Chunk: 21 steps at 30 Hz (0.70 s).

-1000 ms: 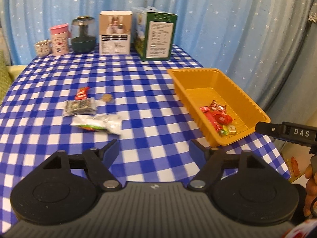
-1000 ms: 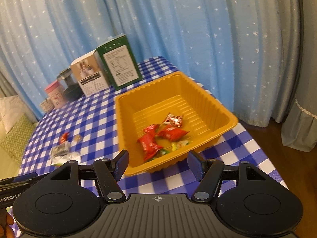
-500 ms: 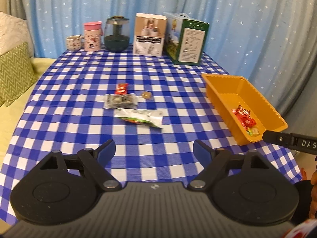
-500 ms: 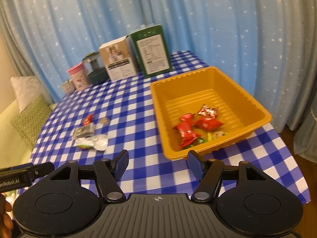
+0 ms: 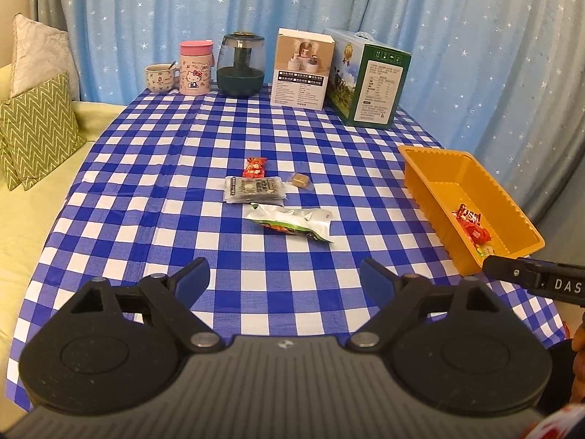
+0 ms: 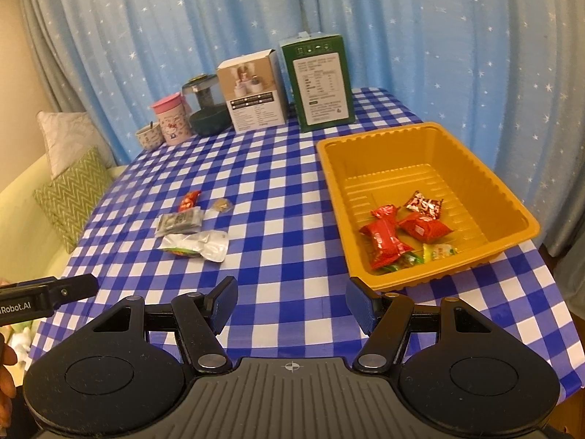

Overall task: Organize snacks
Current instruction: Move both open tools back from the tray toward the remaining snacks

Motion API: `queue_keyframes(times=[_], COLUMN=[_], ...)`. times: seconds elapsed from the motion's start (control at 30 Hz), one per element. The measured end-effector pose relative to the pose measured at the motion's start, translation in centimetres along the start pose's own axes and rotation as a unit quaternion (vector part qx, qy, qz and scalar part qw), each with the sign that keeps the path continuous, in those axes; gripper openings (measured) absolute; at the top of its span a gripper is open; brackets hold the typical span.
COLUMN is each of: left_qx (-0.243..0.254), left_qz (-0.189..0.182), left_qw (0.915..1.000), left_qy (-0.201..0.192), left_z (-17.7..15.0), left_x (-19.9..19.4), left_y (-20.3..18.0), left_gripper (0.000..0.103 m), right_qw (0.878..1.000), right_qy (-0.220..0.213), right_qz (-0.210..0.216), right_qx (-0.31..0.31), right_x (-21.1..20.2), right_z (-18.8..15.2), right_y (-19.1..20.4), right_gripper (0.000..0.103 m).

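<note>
An orange tray [image 6: 519,216] at the table's right holds several red and yellow-green snack packs [image 6: 387,236]; it also shows in the left wrist view [image 5: 420,175]. On the checked cloth mid-table lie a silver-green pouch [image 5: 292,221], a grey flat packet [image 5: 254,189], a small red candy [image 5: 255,167] and a tan candy [image 5: 299,180]. My left gripper [image 5: 283,280] is open and empty, held above the table's near edge, short of the pouch. My right gripper [image 6: 290,301] is open and empty, near the tray's front left corner.
At the back stand a mug [image 5: 159,78], a pink cup [image 5: 195,67], a dark glass jar [image 5: 240,64], a white box [image 5: 301,69] and a green box [image 5: 369,82]. A sofa with cushions [image 5: 34,126] lies left. Blue curtains hang behind.
Both grippers have pulled back and up from the table, so more of it shows. The left view has swung left to centre on the loose snacks. Both stay open.
</note>
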State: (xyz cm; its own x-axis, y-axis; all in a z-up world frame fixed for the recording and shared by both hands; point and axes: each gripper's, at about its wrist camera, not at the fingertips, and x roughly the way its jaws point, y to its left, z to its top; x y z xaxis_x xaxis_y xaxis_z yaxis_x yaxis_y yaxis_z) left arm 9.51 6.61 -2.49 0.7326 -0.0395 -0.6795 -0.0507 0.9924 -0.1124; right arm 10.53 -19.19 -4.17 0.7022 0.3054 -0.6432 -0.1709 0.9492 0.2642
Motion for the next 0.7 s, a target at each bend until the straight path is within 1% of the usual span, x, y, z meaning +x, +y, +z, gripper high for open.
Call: queue_keyframes(times=[0.17, 0.4, 0.57, 0.7], left_qx=[0.001, 0.003, 0.025, 0.051], left_qz=[0.004, 0.012, 0.018, 0.023], left_qw=[1.0, 0.9998, 0.9994, 0.9983], left_qy=[0.004, 0.013, 0.016, 0.014], left_z=[0.2, 1.1, 2.1, 3.0], left_x=[0.4, 1.5, 2.9, 4.3], left_y=[0.7, 2.8, 4.0, 4.9], left_gripper=[0.088, 0.09, 0.09, 0.09], right_qw=[1.0, 0.998, 0.994, 0.987], right_qy=[0.006, 0.013, 0.02, 0.028], right_qz=[0.007, 0.022, 0.039, 0.061], right_qx=[-0.014, -0.052, -0.099, -0.146], right_x=[0.7, 2.6, 5.2, 7.8], right_z=[0.2, 0.8, 1.3, 1.9], right_y=[0.7, 2.3, 3.9, 5.5], right_gripper=[0.065, 0.066, 0.066, 0.065])
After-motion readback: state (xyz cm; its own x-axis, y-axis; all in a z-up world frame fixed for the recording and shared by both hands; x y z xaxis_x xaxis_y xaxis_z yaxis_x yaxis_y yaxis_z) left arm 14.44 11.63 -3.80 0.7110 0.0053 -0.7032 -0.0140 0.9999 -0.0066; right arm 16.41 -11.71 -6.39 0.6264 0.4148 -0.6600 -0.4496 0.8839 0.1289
